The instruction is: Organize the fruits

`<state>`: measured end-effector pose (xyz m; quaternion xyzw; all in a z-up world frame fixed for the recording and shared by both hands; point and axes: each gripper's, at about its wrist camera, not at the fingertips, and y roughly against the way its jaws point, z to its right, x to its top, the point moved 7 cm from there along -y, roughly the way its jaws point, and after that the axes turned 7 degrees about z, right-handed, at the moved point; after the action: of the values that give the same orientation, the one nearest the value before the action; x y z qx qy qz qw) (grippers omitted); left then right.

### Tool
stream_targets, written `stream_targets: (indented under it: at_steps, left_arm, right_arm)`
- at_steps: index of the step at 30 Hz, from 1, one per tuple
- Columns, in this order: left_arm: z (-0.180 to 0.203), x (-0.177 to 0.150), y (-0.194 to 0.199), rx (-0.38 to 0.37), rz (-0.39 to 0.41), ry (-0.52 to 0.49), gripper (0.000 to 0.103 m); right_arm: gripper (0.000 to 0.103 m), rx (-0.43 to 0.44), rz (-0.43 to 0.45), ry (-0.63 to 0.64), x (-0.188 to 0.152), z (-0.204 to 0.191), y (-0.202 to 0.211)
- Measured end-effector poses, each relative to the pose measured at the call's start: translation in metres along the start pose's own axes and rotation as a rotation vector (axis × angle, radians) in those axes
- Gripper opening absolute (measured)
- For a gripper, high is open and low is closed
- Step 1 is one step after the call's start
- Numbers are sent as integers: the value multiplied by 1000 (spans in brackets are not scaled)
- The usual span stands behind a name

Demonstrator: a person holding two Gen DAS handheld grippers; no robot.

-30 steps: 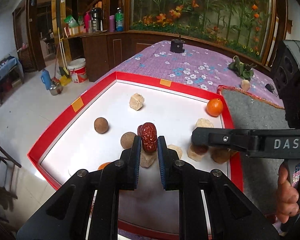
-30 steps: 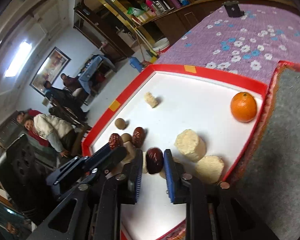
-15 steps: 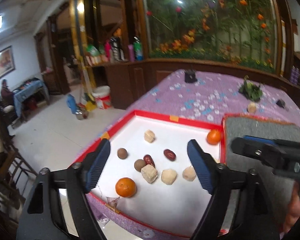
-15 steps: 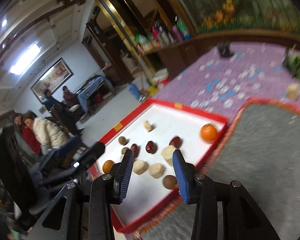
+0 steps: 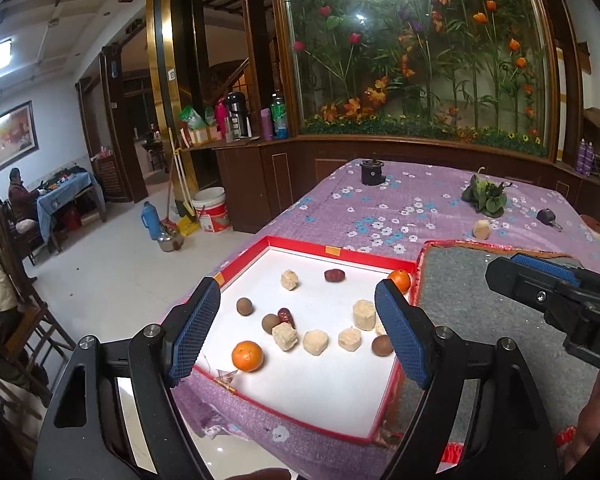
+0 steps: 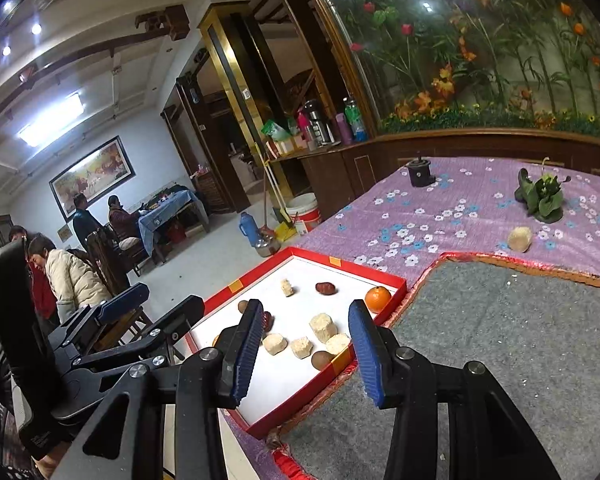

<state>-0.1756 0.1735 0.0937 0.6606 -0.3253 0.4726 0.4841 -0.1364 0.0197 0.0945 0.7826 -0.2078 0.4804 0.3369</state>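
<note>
Both empty, the wide-spread left gripper (image 5: 298,330) and part-open right gripper (image 6: 304,346) (jaws just opening) see the fruit tray (image 5: 332,426) at twelve o'clock.

Both rigs look the same: the left gripper (image 5: 298,334) and right gripper (image 6: 304,354) have matte black plastic arms, silver screw heads at the pivots, blue cross-hatched rubber pads, and white lettering on the right one's side.

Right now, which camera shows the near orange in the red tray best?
The left wrist view: the near orange sits in plain sight between the open fingers, by the red tray front edge. In the right wrist view only a sliver peeks out beside the right gripper's finger.
</note>
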Motion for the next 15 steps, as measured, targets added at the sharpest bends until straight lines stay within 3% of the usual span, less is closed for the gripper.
stream_targets:
  at_steps: [15]
  left_arm:
    - [-5, -4, 7, -8, -6, -1, 81]
  right_arm:
    - [43, -9, -17, 61, -13, -15, -3]
